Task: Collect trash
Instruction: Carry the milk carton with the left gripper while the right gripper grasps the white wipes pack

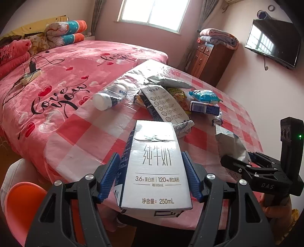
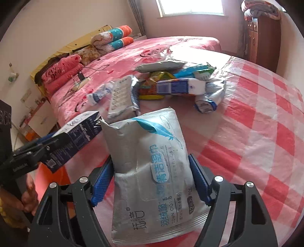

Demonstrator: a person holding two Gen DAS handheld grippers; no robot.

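Pink and white checks cover the table (image 1: pixel 106 133), which stands in a bedroom close against a bed (image 1: pixel 62 76) spread with a pink heart-print blanket.

Nearest, the left gripper (image 1: pixel 152 178) has its blue pads pressed on both sides of a white milk carton (image 1: pixel 154 171), torn open at the top and held above the table's near edge. Beside it, the right gripper (image 2: pixel 152 176) is clamped on a silver wet-wipe packet (image 2: pixel 150 171) with a blue feather printed on it, creased and puffed, also held over the near part of the table.

Further along the table lies a loose heap of litter: a second flattened carton (image 1: pixel 163 106), a crushed plastic bottle (image 1: pixel 110 96) on its side to the left, a yellow snack wrapper (image 2: pixel 152 89), a small blue and white box (image 2: pixel 180 86), a teal packet (image 1: pixel 205 96) and a grey pouch (image 2: pixel 159 66) at the back. They touch or overlap one another; the bottle lies just apart.

On the bed a charger sits in a power strip (image 1: pixel 31 76), with folded quilts (image 1: pixel 64 32) at the head. Beyond stand a wooden cabinet (image 1: pixel 210 58) topped with blankets, a wall television (image 1: pixel 273 43) and a bright window (image 1: pixel 153 13).
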